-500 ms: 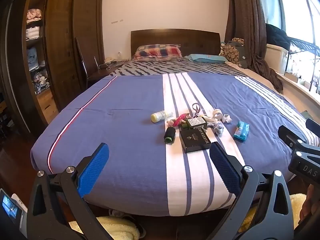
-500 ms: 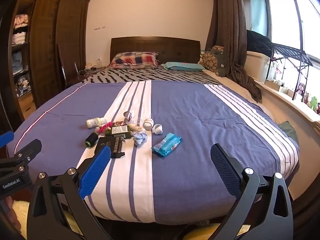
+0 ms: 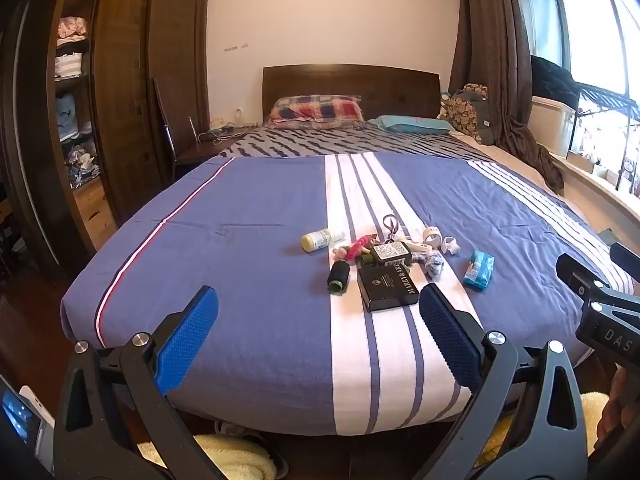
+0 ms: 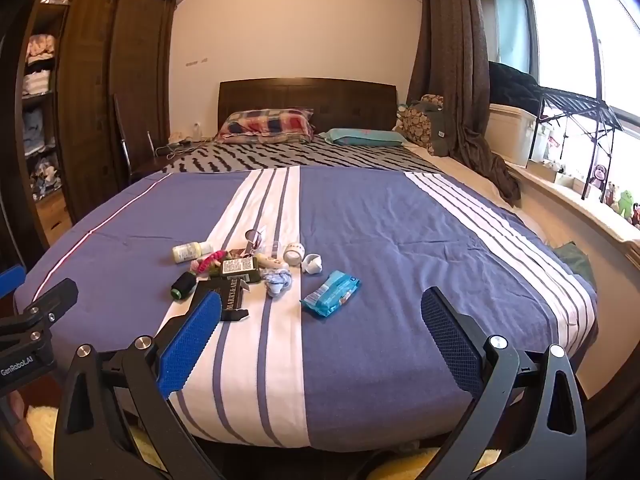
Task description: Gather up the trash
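While both sets of jaws gape empty, the trash pile (image 3: 384,256) lies well ahead on the bed (image 3: 240,264).

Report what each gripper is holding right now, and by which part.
Nothing is held. The left gripper and right gripper both stand open over the near edge of the bed, short of the clutter, including the black box.

The left gripper (image 3: 318,330) is held with its jaws spread wide, empty. The right gripper (image 4: 320,334) is likewise wide apart. Both tilt slightly downward.
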Tool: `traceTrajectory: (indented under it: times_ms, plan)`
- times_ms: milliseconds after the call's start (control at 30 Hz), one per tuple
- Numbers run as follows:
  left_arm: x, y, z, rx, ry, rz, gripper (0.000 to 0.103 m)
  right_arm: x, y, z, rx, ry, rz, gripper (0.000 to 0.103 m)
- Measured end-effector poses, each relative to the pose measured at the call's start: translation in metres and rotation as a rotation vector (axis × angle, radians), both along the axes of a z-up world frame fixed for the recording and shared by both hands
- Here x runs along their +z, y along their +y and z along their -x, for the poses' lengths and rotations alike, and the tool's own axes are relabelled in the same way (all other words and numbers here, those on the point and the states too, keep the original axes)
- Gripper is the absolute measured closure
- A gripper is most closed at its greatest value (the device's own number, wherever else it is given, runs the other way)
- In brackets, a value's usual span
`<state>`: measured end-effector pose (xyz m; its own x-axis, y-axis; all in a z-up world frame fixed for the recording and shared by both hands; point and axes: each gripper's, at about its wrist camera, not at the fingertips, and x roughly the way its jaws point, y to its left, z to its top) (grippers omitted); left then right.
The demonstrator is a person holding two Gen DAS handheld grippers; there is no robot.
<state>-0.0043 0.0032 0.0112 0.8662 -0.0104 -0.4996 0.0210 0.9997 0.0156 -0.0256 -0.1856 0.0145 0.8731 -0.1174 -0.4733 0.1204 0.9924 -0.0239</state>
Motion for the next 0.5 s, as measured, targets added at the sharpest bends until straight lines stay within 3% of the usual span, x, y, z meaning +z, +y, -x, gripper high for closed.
traceTrajectory:
  times_ms: [500]
  plan:
    - [0.0093,0.0021,0.0080,-0.004,-0.035,0.013,0.008,0.0091,0.0042,0.0071,0.010,-0.021,0.005,0.003]
